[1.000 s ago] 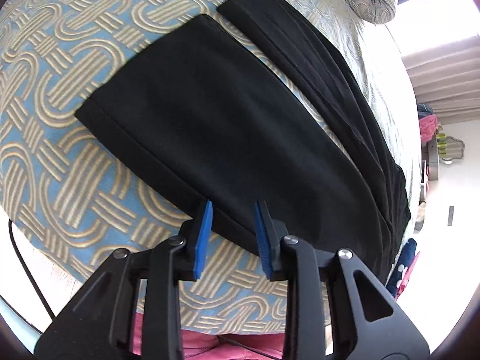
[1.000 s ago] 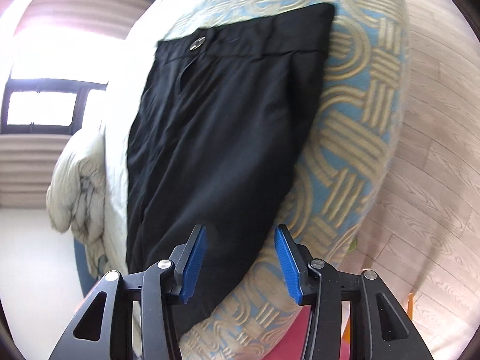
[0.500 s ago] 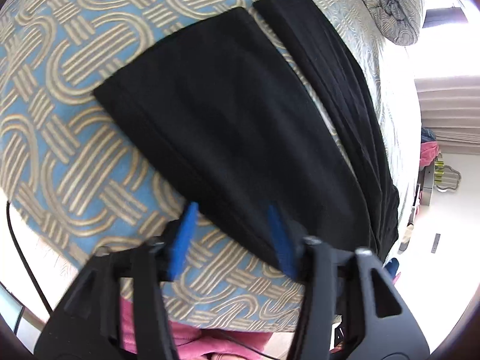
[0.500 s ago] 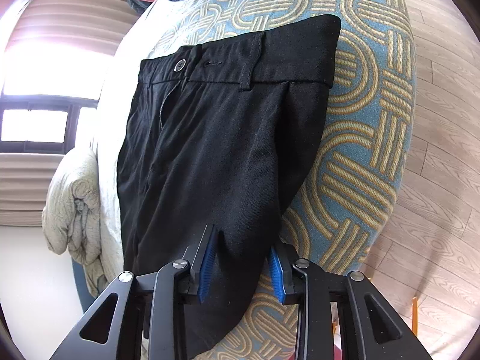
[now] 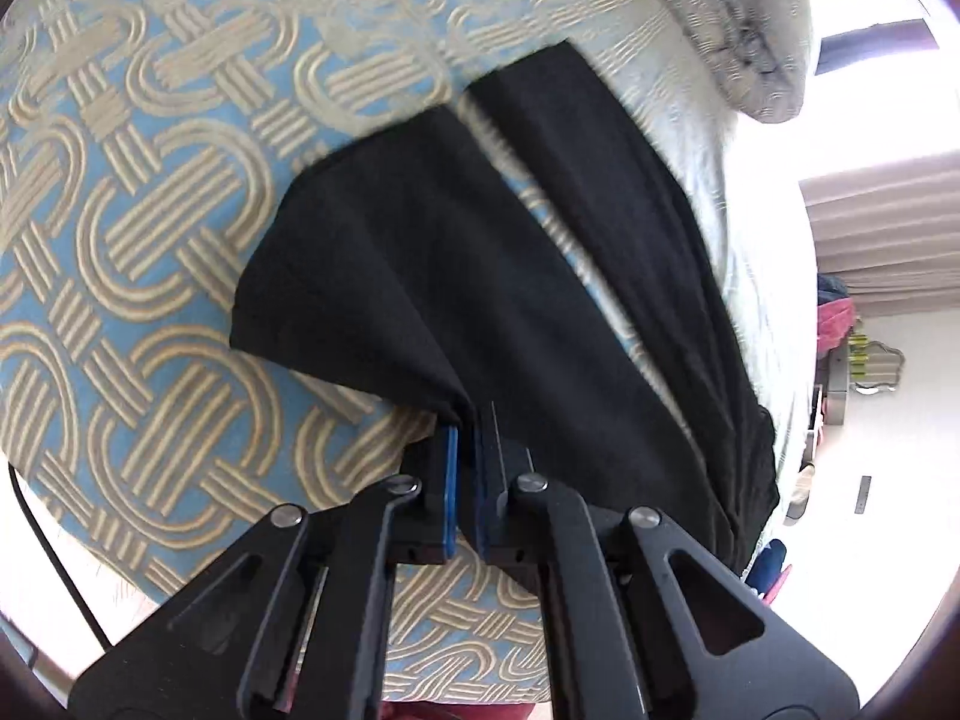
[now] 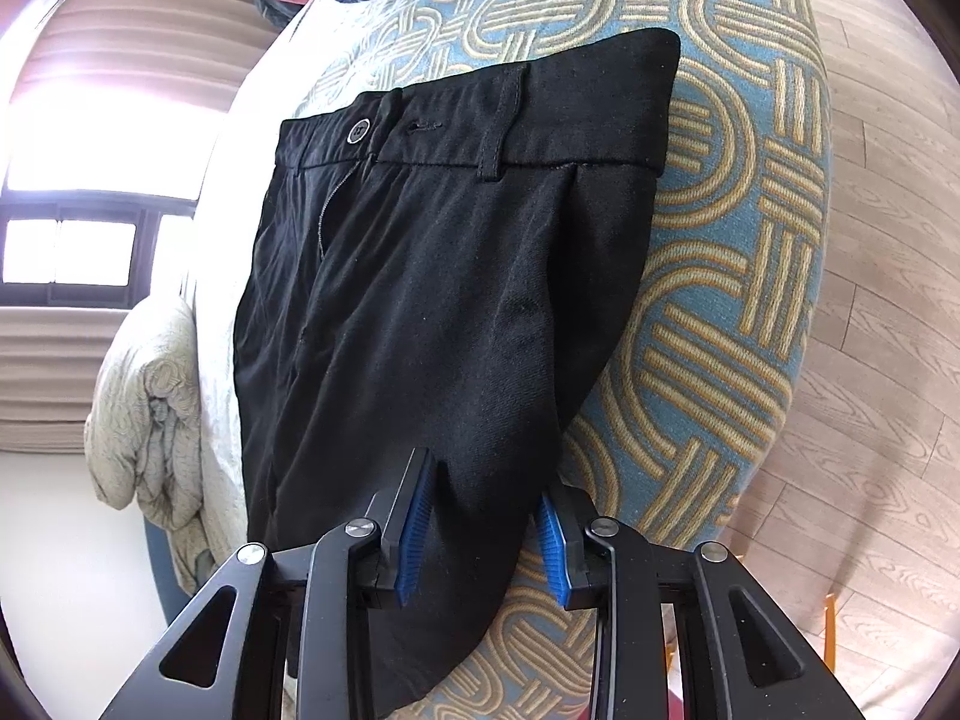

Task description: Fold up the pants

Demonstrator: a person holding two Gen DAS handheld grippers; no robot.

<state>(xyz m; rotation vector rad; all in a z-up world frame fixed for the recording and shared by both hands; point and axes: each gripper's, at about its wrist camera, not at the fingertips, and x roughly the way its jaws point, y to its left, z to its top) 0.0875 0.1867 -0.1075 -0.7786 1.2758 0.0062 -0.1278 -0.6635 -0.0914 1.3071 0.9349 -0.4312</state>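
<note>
Black pants [image 5: 480,276] lie spread on a patterned bed [image 5: 120,252], legs apart. The left tool [image 5: 467,438] has just snapped closed on the near leg's edge, which now lifts into a peak where half a second ago the jaws straddled flat cloth. The right tool [image 6: 483,516], which closed earlier, pinches a bunch of hip fabric below the waistband [image 6: 510,114]. With both edges caught, the first fold looks ready to begin.
</note>
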